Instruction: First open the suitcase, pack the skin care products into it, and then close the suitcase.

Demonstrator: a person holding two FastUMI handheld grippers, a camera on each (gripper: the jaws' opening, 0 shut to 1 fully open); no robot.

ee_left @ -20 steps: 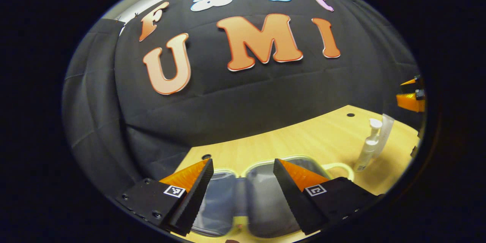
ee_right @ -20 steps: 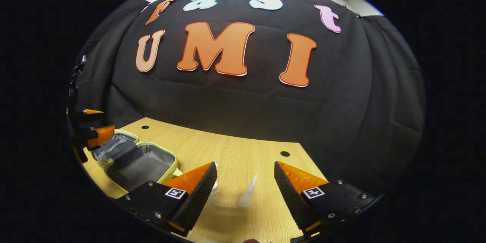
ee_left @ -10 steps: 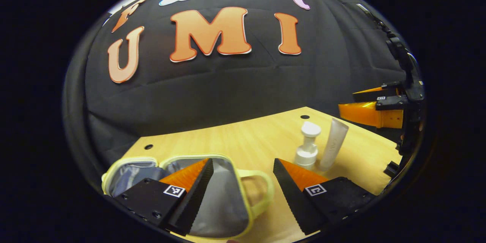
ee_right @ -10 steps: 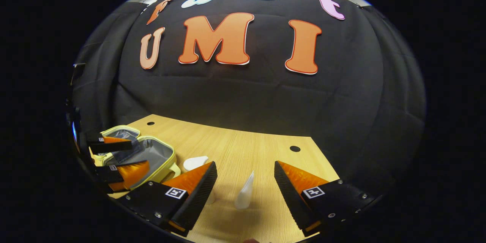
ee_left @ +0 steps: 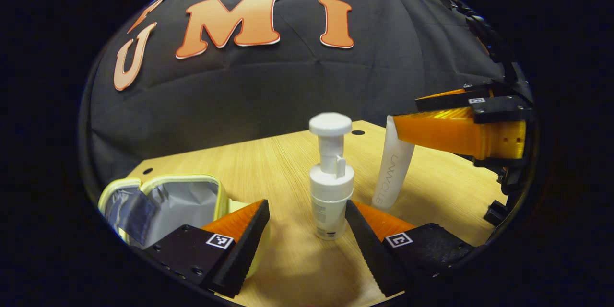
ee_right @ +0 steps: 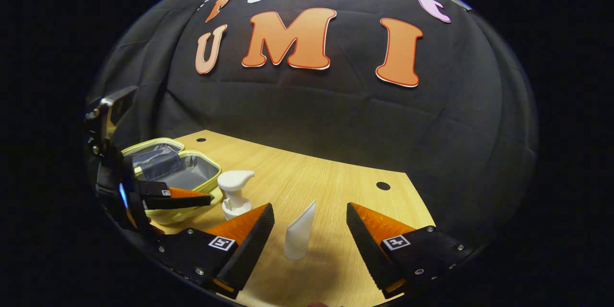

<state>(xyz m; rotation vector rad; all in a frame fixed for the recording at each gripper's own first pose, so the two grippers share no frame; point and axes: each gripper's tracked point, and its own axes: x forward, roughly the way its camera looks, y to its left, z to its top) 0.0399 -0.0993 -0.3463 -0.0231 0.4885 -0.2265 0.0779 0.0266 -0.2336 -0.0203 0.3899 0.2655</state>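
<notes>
The left claw (ee_left: 307, 230) is spread wide, the upright pump bottle (ee_left: 330, 177) between its fingers, untouched; the right claw (ee_right: 310, 232) is likewise released around the standing tube (ee_right: 298, 232); the suitcase (ee_right: 184, 172) lies open on the table (ee_right: 336, 192), left of both products.

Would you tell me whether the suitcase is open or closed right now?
Open. The suitcase lies unzipped on the table, both halves spread apart, grey lining showing; nothing visible inside it.

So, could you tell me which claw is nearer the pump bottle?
Left: the left claw has the pump bottle between its open fingers; the right claw brackets the tube beside it.
</notes>
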